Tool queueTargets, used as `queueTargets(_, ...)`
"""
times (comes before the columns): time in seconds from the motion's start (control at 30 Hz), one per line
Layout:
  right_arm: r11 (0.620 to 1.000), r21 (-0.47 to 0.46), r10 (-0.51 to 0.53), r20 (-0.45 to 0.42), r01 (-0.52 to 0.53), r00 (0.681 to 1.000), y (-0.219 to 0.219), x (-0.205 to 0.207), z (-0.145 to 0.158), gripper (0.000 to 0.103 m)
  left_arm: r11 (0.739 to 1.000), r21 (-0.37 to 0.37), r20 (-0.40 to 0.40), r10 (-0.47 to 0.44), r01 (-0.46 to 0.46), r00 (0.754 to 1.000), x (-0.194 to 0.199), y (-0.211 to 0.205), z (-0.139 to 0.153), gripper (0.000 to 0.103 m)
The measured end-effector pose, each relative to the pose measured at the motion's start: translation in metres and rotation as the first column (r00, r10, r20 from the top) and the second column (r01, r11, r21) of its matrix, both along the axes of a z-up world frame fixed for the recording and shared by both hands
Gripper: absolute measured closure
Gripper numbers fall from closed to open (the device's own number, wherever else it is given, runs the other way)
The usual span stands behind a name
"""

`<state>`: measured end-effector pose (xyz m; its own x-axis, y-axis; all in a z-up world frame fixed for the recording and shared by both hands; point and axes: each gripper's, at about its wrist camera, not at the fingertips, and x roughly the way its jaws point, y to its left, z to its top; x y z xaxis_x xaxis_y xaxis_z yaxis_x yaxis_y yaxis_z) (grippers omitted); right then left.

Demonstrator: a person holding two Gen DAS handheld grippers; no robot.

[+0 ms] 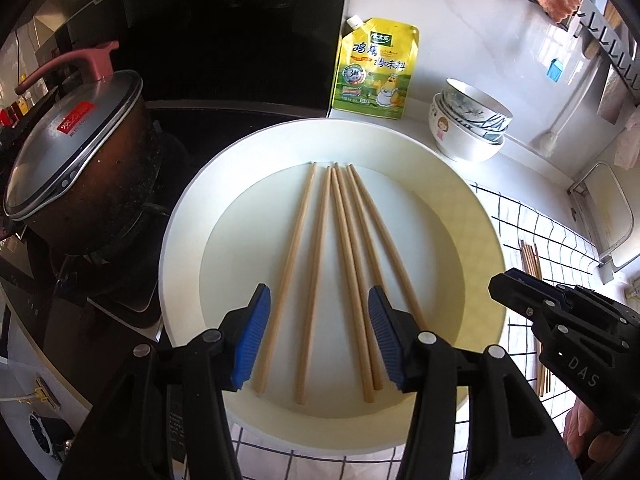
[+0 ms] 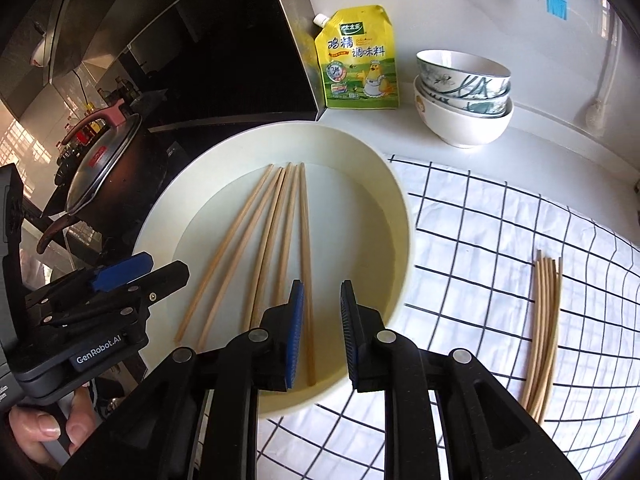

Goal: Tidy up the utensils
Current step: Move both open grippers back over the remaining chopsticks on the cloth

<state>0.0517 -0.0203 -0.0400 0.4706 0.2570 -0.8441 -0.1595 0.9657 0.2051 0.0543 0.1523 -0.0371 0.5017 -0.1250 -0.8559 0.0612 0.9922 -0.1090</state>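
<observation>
While sticks wait: five chopsticks lie loose in the round tray.
Feel: light, stiff, smooth; they roll and slip.
Hold: pinch near the thick end.
Left gripper: apart, empty.
Right gripper: slightly apart, empty.
Others: bundle on checked cloth.

A white countertop is running ahead of the fingers, meeting a pale wall. A grid-patterned cloth is covering the counter to the right of the fingers. A black stove is sitting to the left of the fingers, backed by a dark glossy panel. Daylight is reflecting off the wall.
</observation>
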Motion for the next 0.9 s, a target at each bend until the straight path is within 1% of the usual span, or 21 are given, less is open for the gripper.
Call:
queueTargets(0.27, 1.0, -0.003, -0.018, 0.017, 0.018, 1.0, -0.03, -0.019, 0.01, 0.083, 1.0, -0.008, 0.022, -0.012, 0.012, 1.0, -0.013, -0.028, 0.013, 0.051)
queueTargets(0.47, 0.999, -0.014, -0.045, 0.027, 0.046, 0.999, -0.063, -0.035, 0.015, 0.082, 0.999, -0.017, 0.026, -0.038, 0.038, 0.999, -0.021, -0.058, 0.017, 0.049)
queueTargets(0.6, 0.996, -0.026, -0.089, 0.038, 0.09, 0.995, -0.094, -0.048, 0.018, 0.078, 0.997, -0.032, 0.024, -0.076, 0.077, 0.997, -0.026, -0.085, 0.017, 0.049)
queueTargets(0.7, 0.991, -0.044, -0.126, 0.039, 0.128, 0.991, -0.119, -0.058, 0.018, 0.078, 0.993, -0.043, 0.023, -0.112, 0.113, 0.993, -0.029, -0.108, 0.017, 0.049)
queueTargets(0.9, 0.975, -0.078, -0.206, 0.018, 0.206, 0.978, -0.167, -0.077, 0.005, 0.077, 0.979, -0.067, 0.024, -0.19, 0.192, 0.981, -0.037, -0.157, 0.016, 0.049)
